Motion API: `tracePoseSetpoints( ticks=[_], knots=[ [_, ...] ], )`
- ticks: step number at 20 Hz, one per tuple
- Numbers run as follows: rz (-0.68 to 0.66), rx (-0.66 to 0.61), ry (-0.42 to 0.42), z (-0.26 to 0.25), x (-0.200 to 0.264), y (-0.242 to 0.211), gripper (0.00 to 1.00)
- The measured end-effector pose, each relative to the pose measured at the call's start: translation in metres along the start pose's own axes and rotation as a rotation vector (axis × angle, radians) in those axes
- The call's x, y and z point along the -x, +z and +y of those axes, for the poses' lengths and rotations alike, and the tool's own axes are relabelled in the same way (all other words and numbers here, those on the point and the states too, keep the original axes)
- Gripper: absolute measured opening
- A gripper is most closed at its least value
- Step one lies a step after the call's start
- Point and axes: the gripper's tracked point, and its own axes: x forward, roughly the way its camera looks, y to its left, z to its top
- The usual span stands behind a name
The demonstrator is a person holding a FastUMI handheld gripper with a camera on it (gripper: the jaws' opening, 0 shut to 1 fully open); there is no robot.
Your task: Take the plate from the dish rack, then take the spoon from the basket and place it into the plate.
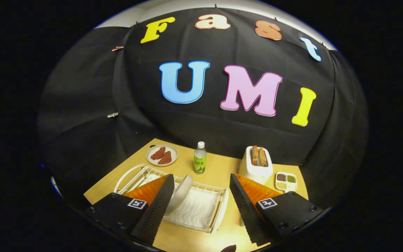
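Note:
A white plate (182,194) stands on edge in the white wire dish rack (201,206), leaning by the left finger. My gripper (201,180) hangs open above the rack, fingers wide apart, with nothing between them. The left finger (159,203) covers the rack's left part, and the plate sits just to its right. The basket and the spoon are hidden from me.
On the wooden table (222,168) beyond the rack stand a green-labelled bottle (200,158), a plate of red meat slices (162,155), a white toaster (256,164) holding bread, and a small divided dish (286,181) by the right finger.

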Motion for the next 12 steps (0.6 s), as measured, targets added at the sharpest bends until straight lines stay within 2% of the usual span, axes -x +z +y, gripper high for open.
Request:
tracePoseSetpoints(
  ticks=[4, 9, 12],
  knots=[
    [0.143, -0.074, 0.022, 0.03, -0.053, -0.045, 0.98],
    [0.292, -0.048, -0.065, 0.024, -0.104, -0.109, 0.95],
    [0.35, -0.08, -0.077, 0.023, -0.122, -0.13, 0.92]
  ],
)
